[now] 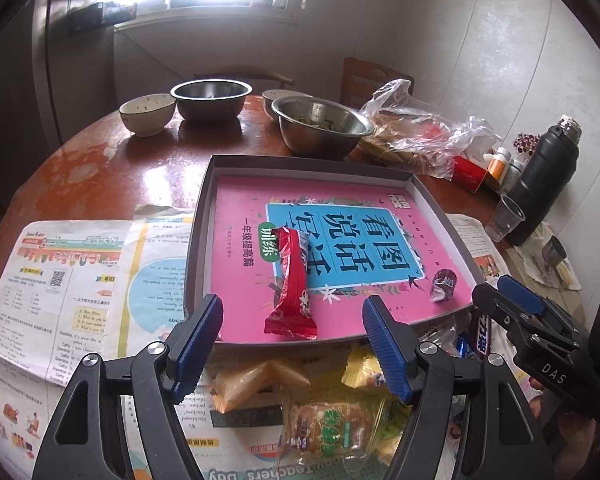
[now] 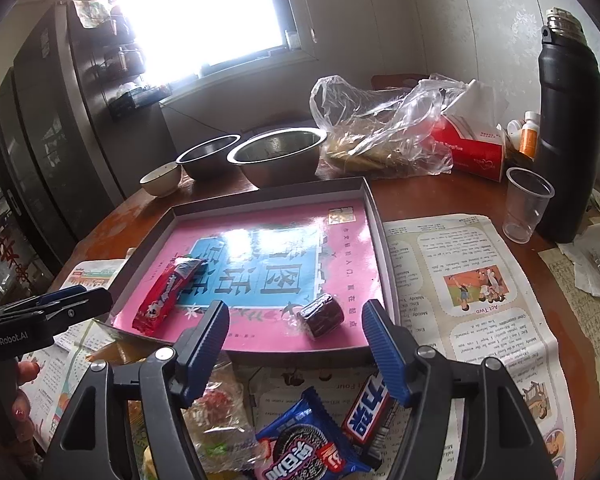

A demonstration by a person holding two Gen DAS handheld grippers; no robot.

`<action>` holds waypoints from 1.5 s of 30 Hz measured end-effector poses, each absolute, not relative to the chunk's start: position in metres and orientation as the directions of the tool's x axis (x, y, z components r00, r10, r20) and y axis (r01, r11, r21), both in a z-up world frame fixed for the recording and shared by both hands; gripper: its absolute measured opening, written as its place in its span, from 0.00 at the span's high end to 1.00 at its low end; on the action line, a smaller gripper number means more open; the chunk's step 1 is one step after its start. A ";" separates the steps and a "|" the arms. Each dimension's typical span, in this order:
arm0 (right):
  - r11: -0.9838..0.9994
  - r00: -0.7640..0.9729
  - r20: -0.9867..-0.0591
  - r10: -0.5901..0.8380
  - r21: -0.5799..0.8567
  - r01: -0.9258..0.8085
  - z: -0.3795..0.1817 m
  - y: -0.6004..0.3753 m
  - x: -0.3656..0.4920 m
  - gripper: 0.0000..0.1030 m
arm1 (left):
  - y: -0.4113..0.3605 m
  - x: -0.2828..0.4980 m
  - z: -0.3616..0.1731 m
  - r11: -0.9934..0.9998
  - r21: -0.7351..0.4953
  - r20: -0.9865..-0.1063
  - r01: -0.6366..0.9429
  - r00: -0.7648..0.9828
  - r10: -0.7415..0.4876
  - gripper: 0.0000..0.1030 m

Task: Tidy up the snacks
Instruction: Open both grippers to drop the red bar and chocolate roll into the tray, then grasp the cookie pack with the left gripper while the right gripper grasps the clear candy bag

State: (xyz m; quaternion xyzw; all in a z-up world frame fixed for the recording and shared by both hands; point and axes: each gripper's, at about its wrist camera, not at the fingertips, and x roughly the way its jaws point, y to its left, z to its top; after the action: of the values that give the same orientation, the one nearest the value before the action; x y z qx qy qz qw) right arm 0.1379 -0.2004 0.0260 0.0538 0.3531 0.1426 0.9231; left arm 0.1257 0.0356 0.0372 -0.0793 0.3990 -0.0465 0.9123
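Note:
A shallow grey box tray [image 1: 204,204] [image 2: 374,204] lined with a pink book cover holds a long red snack bar [image 1: 294,284] [image 2: 166,290] and a small dark wrapped candy [image 1: 443,283] [image 2: 321,314]. My left gripper [image 1: 294,318] is open and empty, over the tray's near edge. My right gripper [image 2: 296,320] is open and empty just before the tray's near edge. Loose snacks lie on the newspaper in front of the tray: a clear-wrapped pastry [image 1: 328,426], a yellow pack [image 1: 360,368], a blue Oreo pack [image 2: 308,440], a dark Snickers bar [image 2: 370,416] [image 1: 482,334].
Newspaper sheets [image 1: 60,280] [image 2: 472,280] cover the round wooden table. Behind the tray stand two steel bowls [image 1: 322,124] [image 1: 211,96], a ceramic bowl [image 1: 147,112], a plastic bag of food [image 2: 380,128], a red tissue box [image 2: 476,148], a clear cup [image 2: 526,204] and a black thermos [image 2: 570,120].

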 end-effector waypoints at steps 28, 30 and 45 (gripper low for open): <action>0.954 0.756 -0.586 0.293 0.230 -0.192 0.045 -0.241 0.089 0.32 | 0.037 0.080 0.053 0.986 -0.167 -0.692 0.030 0.708 -0.138 0.27; 0.954 0.757 -0.584 0.293 0.230 -0.192 0.045 -0.242 0.087 0.32 | 0.036 0.077 0.055 0.986 -0.165 -0.690 0.032 0.710 -0.139 0.27; 0.949 0.759 -0.572 0.310 0.231 -0.214 0.049 -0.243 0.067 0.31 | 0.029 0.062 0.044 0.984 -0.170 -0.716 0.046 0.680 -0.156 0.27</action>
State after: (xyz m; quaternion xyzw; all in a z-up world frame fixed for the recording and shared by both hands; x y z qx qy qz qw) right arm 0.0674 -0.2427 0.0490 0.0758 0.3174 0.1400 0.9348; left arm 0.0617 0.0290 0.0441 -0.0692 0.3961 -0.0552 0.9140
